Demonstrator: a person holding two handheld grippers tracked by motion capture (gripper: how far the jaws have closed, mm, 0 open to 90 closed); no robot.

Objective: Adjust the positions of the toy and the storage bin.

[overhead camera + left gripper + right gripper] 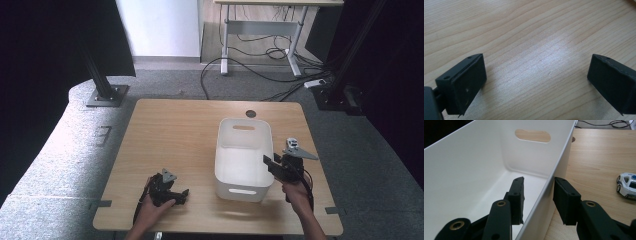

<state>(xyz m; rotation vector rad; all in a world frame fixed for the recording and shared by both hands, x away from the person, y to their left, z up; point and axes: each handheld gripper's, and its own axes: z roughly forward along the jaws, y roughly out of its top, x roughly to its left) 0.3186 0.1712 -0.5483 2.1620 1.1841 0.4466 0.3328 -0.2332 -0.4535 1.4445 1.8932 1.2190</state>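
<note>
Looking down from the high view: white bin (243, 159) right of centre on the wooden table (170, 130), long axis running near to far, open top up, handle slots in the near and far end walls. Right gripper (275, 167) at the bin's right wall near the near end; left gripper (181, 196) low on the table at near left, well apart from the bin. Small toy car (291, 144) just right of the bin, partly hidden behind the right gripper.

Left gripper view: jaws spread wide over bare wood, nothing between them.

Right gripper view: jaws straddling the bin's right wall (554, 178), one inside, one outside, closed as far as they go here; pads seemingly pressed on the thin wall, though the contact line is hard to make out. Far-end slot (532, 135) straight ahead, so the gripper looks along the bin's length. Toy car (627, 185) on the table at right.

Best handled by keeping the pinch square on the rim, pulling or lifting slowly along the long axis, avoiding twist, since a one-sided hold probably tips the bin; staying clear of the toy car.
</note>
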